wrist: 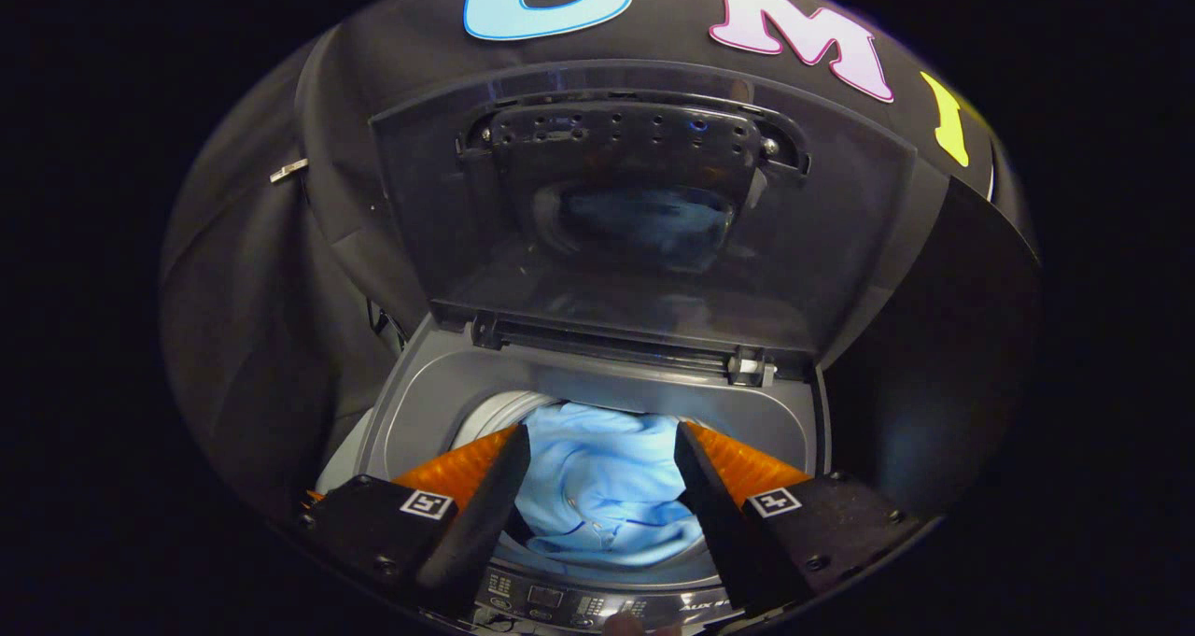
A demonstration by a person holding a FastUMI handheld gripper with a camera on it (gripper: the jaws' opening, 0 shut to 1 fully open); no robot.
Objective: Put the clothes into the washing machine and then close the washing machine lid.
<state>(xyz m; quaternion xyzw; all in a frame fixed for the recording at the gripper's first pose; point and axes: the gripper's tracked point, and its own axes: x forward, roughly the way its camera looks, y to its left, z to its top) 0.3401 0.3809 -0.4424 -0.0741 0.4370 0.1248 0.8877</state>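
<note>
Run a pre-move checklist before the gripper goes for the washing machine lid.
1. Clothes in the drum: the light blue garment lies inside the tub - ok.
2. Gripper empty: fingers spread apart, nothing pinched - ok.
3. Fabric clear of the tub's far rim: cannot tell; the garment bunches high there.
4. Lid closed: it stands raised on its hinges - not ok, still to do.
5. Hinge unobstructed - ok.
6. Control panel just below the fingers: keep off it - ok.
</note>
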